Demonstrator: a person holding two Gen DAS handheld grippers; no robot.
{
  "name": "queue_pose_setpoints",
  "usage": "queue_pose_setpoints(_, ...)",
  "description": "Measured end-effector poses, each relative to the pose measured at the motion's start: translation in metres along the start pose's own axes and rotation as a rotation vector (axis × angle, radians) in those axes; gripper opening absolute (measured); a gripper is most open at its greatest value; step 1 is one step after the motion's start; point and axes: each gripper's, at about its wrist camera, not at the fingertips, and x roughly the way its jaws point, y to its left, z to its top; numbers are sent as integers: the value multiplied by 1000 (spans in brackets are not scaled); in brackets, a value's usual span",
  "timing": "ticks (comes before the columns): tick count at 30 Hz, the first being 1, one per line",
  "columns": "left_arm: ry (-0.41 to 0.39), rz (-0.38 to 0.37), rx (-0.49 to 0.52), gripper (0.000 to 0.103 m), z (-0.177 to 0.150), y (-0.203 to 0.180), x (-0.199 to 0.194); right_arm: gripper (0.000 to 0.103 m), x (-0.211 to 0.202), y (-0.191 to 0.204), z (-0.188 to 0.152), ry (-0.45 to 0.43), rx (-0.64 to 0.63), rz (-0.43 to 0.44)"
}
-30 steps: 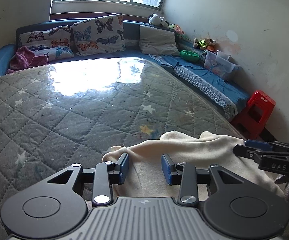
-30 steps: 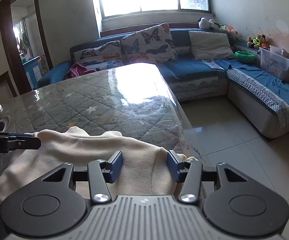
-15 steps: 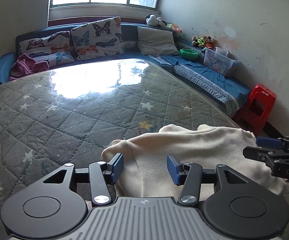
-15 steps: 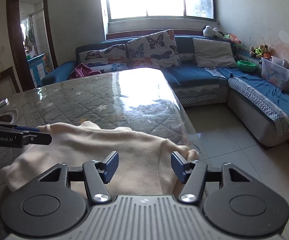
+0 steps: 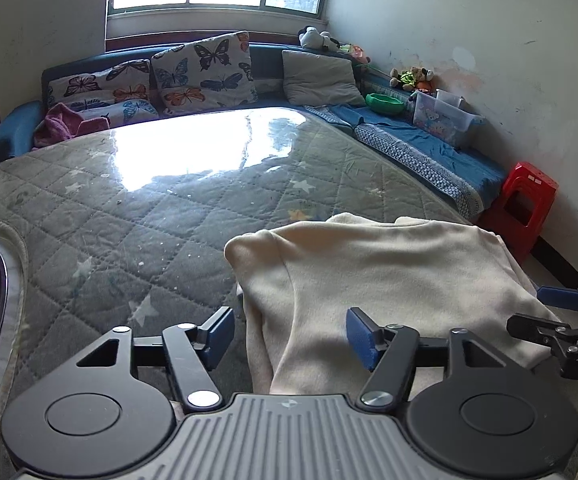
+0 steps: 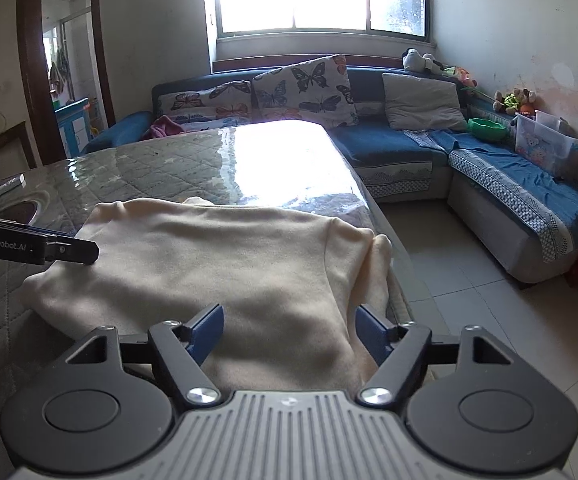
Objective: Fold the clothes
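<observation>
Now I have both the left gripper (image 5: 289,334) and right gripper (image 6: 289,334) spread wide, their jaws having just been opening with the cream sweater (image 5: 389,276) between them but unpinched, so it lies flat on the quilted table (image 5: 129,216).

The cream garment (image 5: 389,276) is soft, matt fleecy cloth. Under it the worktop (image 5: 149,208) is quilted grey fabric beneath a glossy clear sheet that mirrors the window. Each tool (image 6: 289,330) is matt black plastic with blue rubbery pads (image 6: 209,330) and shiny metal screws. The red stool (image 5: 525,200) is glossy plastic.
</observation>
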Motion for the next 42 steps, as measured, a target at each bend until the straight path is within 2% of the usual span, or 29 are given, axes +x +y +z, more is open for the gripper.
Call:
queue_pose_setpoints(2,-4,-1,4,70,-3,-2,-4,85,-4,0,-3,-4,2,-7)
queue_pose_setpoints(7,-19,-1,14,79,-10,-5,-15,87,-12,5,-8,-13,3,-14)
queue_pose_setpoints(10,-24,0,19,86,-13,-8,-20,92,-15,7,-9,-21,8,-18)
queue_pose_setpoints(17,-41,1,19,94,-21,-11,-33,98,-22,14,-10,-43,12,-16)
queue_pose_setpoints(19,-43,6,19,97,-24,-12,-37,103,-23,16,-11,-44,14,-16)
queue_pose_setpoints(25,-50,16,32,102,-32,-17,-46,103,-27,26,-15,-46,13,-22)
queue_pose_setpoints(42,-27,21,29,103,-47,-24,-60,103,-40,33,-22,-69,57,-49)
